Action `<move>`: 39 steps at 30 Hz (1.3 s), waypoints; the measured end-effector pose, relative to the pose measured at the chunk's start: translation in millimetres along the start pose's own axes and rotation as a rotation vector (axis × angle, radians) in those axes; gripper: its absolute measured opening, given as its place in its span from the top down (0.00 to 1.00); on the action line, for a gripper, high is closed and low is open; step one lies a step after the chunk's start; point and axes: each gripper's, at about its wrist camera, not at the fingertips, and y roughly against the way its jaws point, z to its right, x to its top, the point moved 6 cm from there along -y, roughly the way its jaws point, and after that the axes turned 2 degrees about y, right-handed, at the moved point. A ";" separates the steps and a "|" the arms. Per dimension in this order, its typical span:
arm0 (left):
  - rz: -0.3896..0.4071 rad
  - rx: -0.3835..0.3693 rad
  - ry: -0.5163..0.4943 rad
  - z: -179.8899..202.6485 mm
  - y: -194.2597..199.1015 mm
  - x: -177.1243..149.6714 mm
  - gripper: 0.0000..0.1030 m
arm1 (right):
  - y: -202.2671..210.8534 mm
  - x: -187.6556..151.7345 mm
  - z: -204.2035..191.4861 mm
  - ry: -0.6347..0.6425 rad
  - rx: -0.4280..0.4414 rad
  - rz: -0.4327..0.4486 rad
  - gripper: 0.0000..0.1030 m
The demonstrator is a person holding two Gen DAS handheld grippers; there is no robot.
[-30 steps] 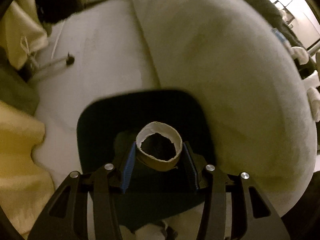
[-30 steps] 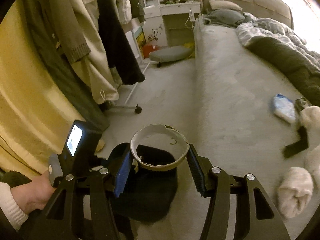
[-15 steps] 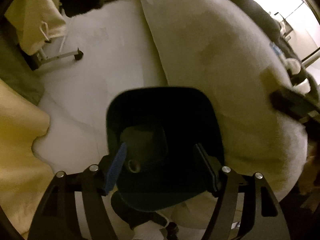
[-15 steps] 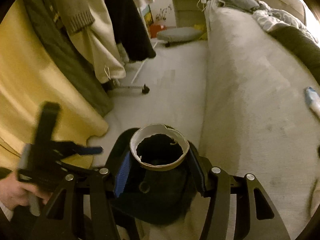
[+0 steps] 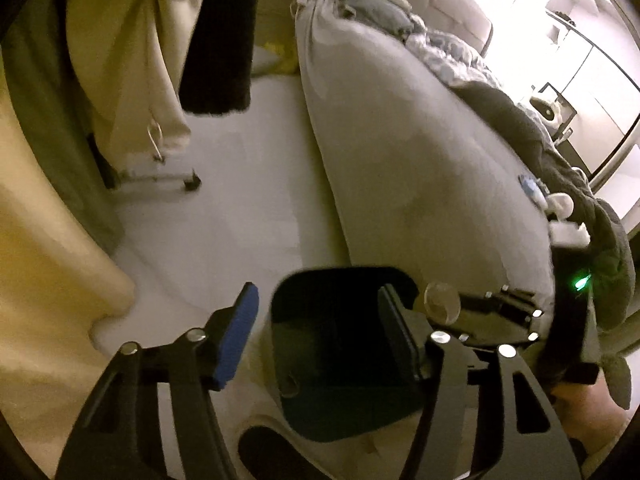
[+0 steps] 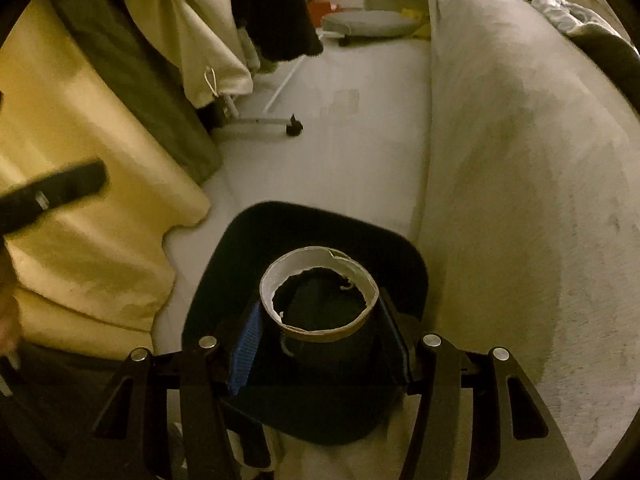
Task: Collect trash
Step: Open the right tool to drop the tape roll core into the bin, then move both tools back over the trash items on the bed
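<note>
my right gripper (image 6: 320,340) pinches the cardboard ring (image 6: 319,294) directly over the dark bin (image 6: 320,232) on the floor beside the bed (image 6: 520,160). left gripper (image 5: 320,340) spread, empty. plan: stay centred over the opening, spread the pads, drop straight.

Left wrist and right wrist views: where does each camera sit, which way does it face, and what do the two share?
Left wrist: on the left gripper, open and empty, aimed down at the dark bin; the right gripper and hand show at right.
Right wrist: on the right gripper, above the bin, holding a cardboard ring; the left gripper blurs at left.
Shared: bin, bed, hanging clothes.
</note>
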 end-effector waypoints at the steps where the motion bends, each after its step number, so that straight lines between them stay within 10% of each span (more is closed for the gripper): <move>1: 0.013 0.002 -0.003 1.3 4.3 3.4 0.41 | -2.4 -1.2 -0.1 0.000 -0.001 -0.007 0.46; 17: 0.178 -0.076 -0.072 43.8 54.8 35.8 0.45 | -27.4 -14.4 -8.9 0.070 -0.028 -0.097 0.25; 39: 0.252 -0.208 -0.078 119.8 66.4 69.1 0.37 | 92.9 8.6 31.4 0.079 -0.077 0.203 0.19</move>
